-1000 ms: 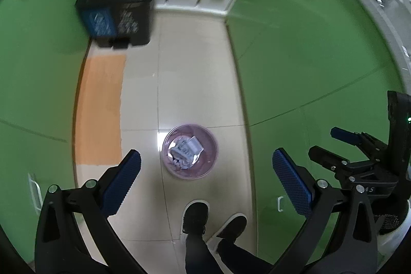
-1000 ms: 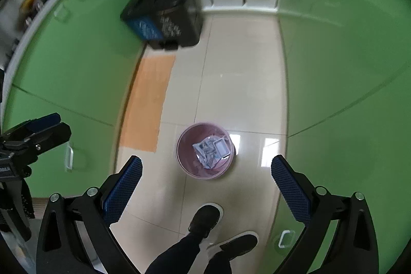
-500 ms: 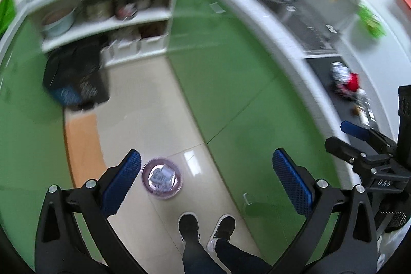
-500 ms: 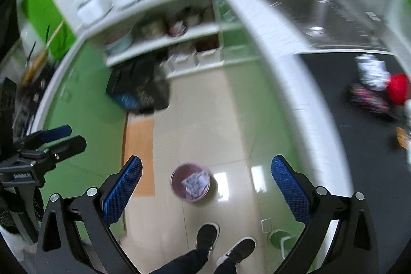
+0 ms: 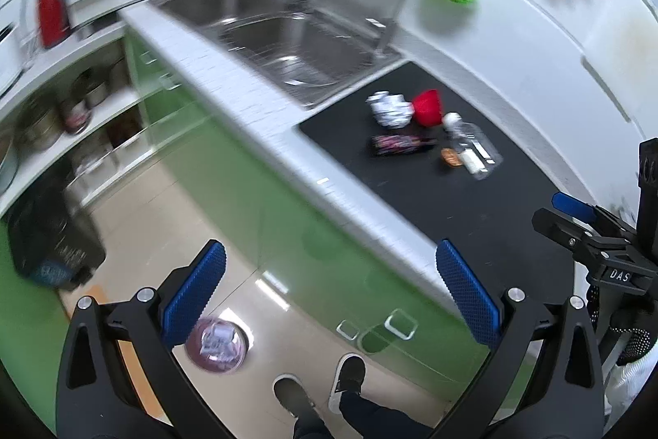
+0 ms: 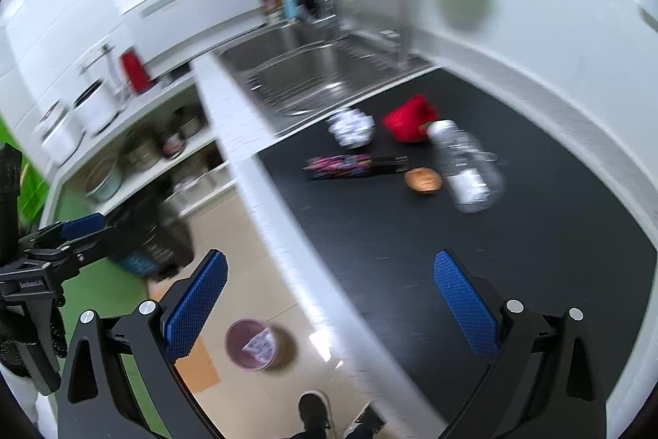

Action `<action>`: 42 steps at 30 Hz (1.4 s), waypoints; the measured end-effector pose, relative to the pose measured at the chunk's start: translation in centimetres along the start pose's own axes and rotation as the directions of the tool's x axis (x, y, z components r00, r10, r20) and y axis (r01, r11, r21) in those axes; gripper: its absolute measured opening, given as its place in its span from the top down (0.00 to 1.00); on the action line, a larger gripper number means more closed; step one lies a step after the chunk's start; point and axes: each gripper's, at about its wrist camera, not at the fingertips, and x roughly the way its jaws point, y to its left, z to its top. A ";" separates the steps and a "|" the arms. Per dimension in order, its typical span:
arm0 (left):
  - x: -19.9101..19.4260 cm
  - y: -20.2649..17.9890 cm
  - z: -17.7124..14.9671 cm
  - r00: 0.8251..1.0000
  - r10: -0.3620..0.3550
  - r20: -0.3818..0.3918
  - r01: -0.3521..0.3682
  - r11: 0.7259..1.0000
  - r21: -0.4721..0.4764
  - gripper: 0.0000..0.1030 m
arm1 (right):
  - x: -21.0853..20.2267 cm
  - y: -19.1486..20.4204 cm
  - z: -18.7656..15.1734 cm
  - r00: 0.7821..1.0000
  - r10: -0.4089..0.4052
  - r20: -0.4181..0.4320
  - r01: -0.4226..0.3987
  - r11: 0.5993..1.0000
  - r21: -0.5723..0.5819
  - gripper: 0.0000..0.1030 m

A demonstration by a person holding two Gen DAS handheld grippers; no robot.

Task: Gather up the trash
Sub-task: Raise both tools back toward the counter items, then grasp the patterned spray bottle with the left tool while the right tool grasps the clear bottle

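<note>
On the black counter mat [image 6: 452, 233] lie a crumpled white paper [image 6: 351, 126], a red cup [image 6: 409, 122] on its side, a clear plastic bottle [image 6: 466, 163], a dark patterned wrapper [image 6: 349, 165] and a small orange piece [image 6: 423, 179]. The same items show in the left wrist view: paper [image 5: 388, 105], cup [image 5: 427, 106], bottle [image 5: 473, 147], wrapper [image 5: 397, 145]. A pink trash bin [image 6: 255, 344] with paper in it stands on the floor, also in the left wrist view [image 5: 216, 344]. My left gripper [image 5: 329, 299] and right gripper [image 6: 325, 299] are open and empty, well short of the trash.
A steel sink [image 5: 296, 44] with a tap lies beyond the mat. Green cabinet fronts [image 5: 267, 200] run under the white counter edge. A black bin [image 5: 53, 241] and open shelves with pots [image 6: 135, 151] stand at the left. The person's shoes [image 5: 320, 389] are below.
Both grippers have swung up from looking down at the floor bin to facing the counter and sink. The trash on the black mat has come into view. Both stay open.
</note>
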 end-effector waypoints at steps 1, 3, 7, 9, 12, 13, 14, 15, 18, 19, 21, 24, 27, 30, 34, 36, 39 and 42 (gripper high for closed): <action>0.5 -0.9 0.6 1.000 -0.011 -0.003 0.011 1.000 0.015 0.03 | -0.3 -1.0 0.1 1.000 -0.014 0.007 0.014 1.000 0.015 0.06; 1.6 -2.5 1.6 1.000 -0.028 -0.009 0.029 0.999 0.042 0.03 | -0.6 -2.7 0.6 0.999 -0.037 0.017 0.037 0.999 0.033 0.06; 3.6 -4.8 3.1 0.999 -0.050 -0.022 0.052 0.996 0.078 0.03 | -0.2 -5.7 1.7 0.997 -0.072 0.021 0.071 0.996 0.052 0.06; 4.9 -5.9 3.9 0.998 -0.052 -0.031 0.054 0.995 0.089 0.03 | 0.3 -6.9 2.3 0.997 -0.080 0.020 0.079 0.995 0.055 0.06; 6.6 -7.1 4.8 0.998 -0.051 -0.042 0.055 0.994 0.095 0.03 | 1.3 -8.6 3.3 0.996 -0.087 0.011 0.086 0.995 0.056 0.06; 7.3 -7.5 5.2 0.998 -0.050 -0.048 0.055 0.994 0.097 0.03 | 1.9 -9.2 3.8 0.996 -0.085 0.003 0.084 0.995 0.053 0.06; 7.9 -7.9 5.5 0.997 -0.049 -0.053 0.054 0.994 0.099 0.03 | 2.3 -9.5 4.1 0.997 -0.083 -0.004 0.083 0.995 0.049 0.06; 8.5 -8.2 5.8 0.997 -0.046 -0.058 0.051 0.994 0.099 0.03 | 3.0 -10.0 4.5 0.996 -0.083 -0.014 0.084 0.996 0.042 0.06; 10.1 -8.9 6.6 0.997 -0.036 -0.072 0.043 0.994 0.102 0.03 | 5.4 -11.2 5.7 0.996 -0.080 -0.043 0.081 0.996 0.024 0.06; 10.5 -9.0 6.8 0.997 -0.031 -0.076 0.039 0.994 0.103 0.03 | 6.0 -11.4 5.9 0.996 -0.079 -0.050 0.080 0.997 0.020 0.06; 11.5 -9.2 7.2 0.996 -0.022 -0.087 0.031 0.994 0.101 0.03 | 7.8 -12.0 6.7 0.995 -0.073 -0.071 0.073 0.997 0.002 0.06; 13.2 -9.2 7.9 0.995 -0.008 -0.104 0.018 0.995 0.093 0.03 | 10.2 -12.7 7.7 0.993 -0.062 -0.104 0.060 0.998 -0.029 0.06; 14.7 -9.2 8.5 0.993 0.003 -0.119 0.007 0.996 0.087 0.03 | 12.8 -13.2 8.5 0.989 -0.053 -0.139 0.045 0.997 -0.060 0.06; 15.9 -9.0 8.9 0.991 0.013 -0.131 -0.003 0.997 0.077 0.03 | 14.9 -13.7 9.0 0.985 -0.048 -0.166 0.037 0.997 -0.073 0.06; 17.2 -8.8 9.3 0.989 0.019 -0.145 -0.009 0.997 0.074 0.03 | 17.1 -14.3 9.2 0.979 -0.030 -0.202 0.015 0.997 -0.076 0.06; 17.8 -8.8 9.5 0.988 0.018 -0.151 -0.007 0.997 0.078 0.03 | 17.7 -14.5 9.2 0.976 -0.022 -0.216 0.005 0.997 -0.079 0.08; 18.6 -8.7 9.8 0.987 0.016 -0.162 -0.002 0.996 0.085 0.03 | 18.6 -14.6 9.1 0.968 -0.019 -0.251 -0.003 0.996 -0.088 0.31; 19.1 -8.8 9.9 0.986 0.009 -0.167 0.006 0.996 0.090 0.03 | 18.8 -14.7 9.0 0.966 -0.015 -0.258 -0.008 0.996 -0.087 0.42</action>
